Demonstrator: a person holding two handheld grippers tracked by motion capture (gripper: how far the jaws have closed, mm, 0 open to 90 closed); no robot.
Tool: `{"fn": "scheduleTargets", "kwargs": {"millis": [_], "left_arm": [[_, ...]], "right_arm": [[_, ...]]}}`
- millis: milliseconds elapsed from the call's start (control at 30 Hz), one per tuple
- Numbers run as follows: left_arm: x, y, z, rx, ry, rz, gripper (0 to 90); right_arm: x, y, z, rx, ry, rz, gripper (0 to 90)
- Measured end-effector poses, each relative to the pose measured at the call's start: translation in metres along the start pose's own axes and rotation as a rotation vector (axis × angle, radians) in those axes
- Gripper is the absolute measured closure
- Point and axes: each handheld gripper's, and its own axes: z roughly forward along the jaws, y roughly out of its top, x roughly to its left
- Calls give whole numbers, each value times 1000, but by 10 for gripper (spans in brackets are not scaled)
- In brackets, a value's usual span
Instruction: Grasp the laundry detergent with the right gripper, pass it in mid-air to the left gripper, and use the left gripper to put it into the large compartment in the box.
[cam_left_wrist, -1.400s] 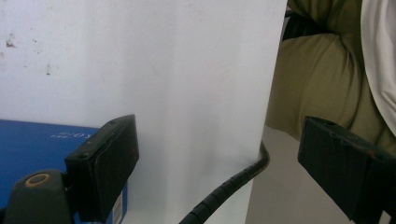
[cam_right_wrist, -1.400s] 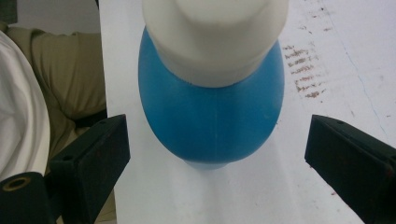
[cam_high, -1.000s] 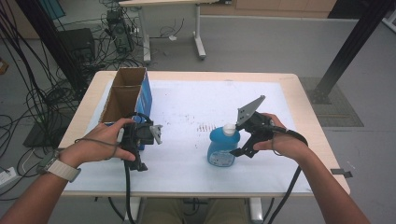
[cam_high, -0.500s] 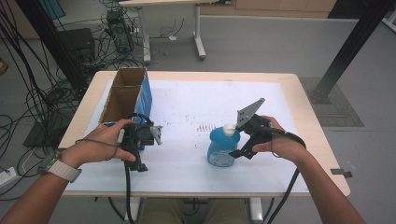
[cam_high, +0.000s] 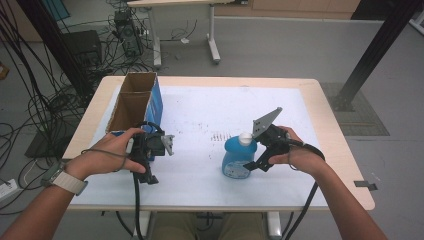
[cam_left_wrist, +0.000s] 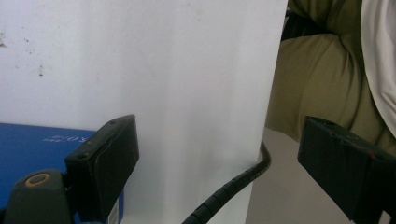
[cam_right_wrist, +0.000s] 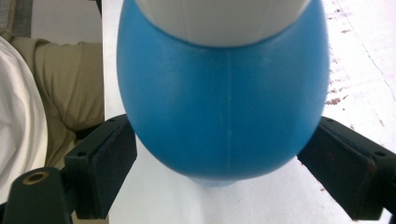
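Observation:
A blue plastic bottle (cam_high: 236, 159) with a white cap (cam_high: 245, 136) stands on the white table (cam_high: 200, 110), right of centre. My right gripper (cam_high: 251, 152) reaches it from the right; its jaws have been closing, and both pads now sit against the bottle's (cam_right_wrist: 219, 102) round sides (cam_right_wrist: 217, 172). My left gripper (cam_high: 150, 162) rests at the table's front left, by the near end of an open cardboard box with a blue side (cam_high: 156, 102). Its jaws stand open (cam_left_wrist: 215, 158) with nothing between them, over the table's near edge; the blue box (cam_left_wrist: 37, 144) lies beside one jaw.
A patch of dark specks (cam_high: 217, 136) marks the table just behind the bottle. A black cable (cam_left_wrist: 229, 191) hangs over the near edge by the person's lap (cam_left_wrist: 317, 84). Another table (cam_high: 180, 20) and tangled cables (cam_high: 45, 105) stand beyond and to the left.
The right gripper's jaws have drawn in a little against the bottle. The left hand and the box have not moved.

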Motion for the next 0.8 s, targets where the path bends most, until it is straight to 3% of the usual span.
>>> {"fn": "scheduleTargets", "kwargs": {"millis": [800], "left_arm": [[0, 1, 2, 2, -3, 5, 130]], "right_arm": [[2, -9, 8, -61, 0, 8, 153]]}}
